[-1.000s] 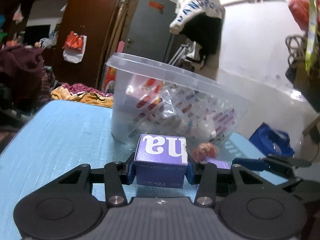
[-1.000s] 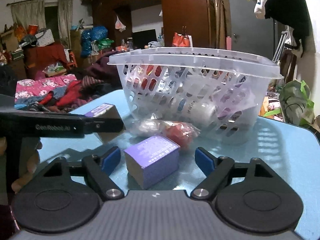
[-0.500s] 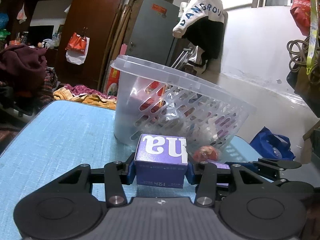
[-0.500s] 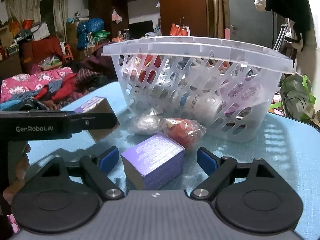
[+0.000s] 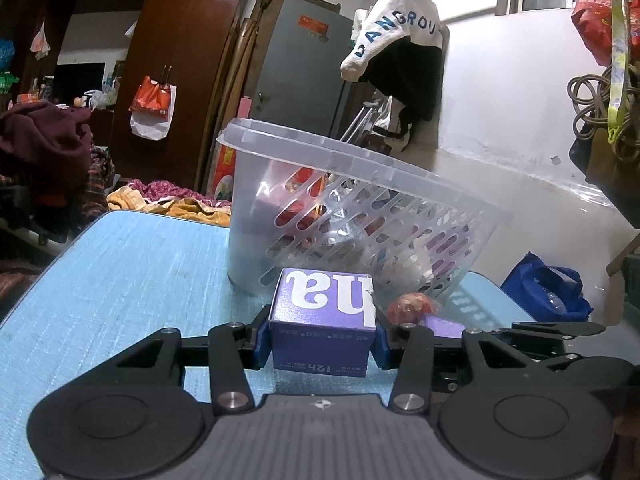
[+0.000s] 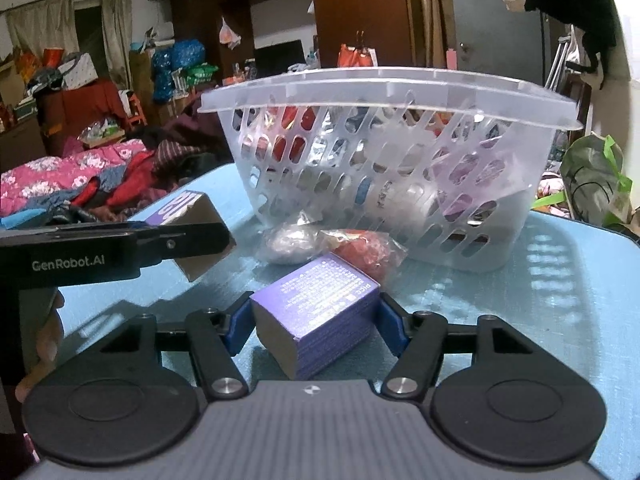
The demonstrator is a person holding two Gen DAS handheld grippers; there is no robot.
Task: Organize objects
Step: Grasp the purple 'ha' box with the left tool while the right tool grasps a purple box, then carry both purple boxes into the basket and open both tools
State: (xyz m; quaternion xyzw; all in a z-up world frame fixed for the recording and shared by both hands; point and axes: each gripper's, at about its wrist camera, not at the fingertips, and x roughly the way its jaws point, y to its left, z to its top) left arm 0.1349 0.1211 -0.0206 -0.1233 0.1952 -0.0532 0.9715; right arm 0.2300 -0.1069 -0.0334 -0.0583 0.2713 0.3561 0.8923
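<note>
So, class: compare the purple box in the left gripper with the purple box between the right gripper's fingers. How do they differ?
1. The left gripper's box shows big white letters on top; the right gripper's box shows only fine print.
2. The left gripper's box sits square between the fingers; the right gripper's box lies skewed, one corner towards the camera.
3. The left gripper grips its box; the right gripper has just been closing on its box.

Both are small purple cartons.

A lived-in home — wooden wardrobe (image 6: 360, 12), heaped clothes (image 6: 80, 184) and a hanging sweatshirt (image 5: 396, 40) — crowded with belongings.
</note>
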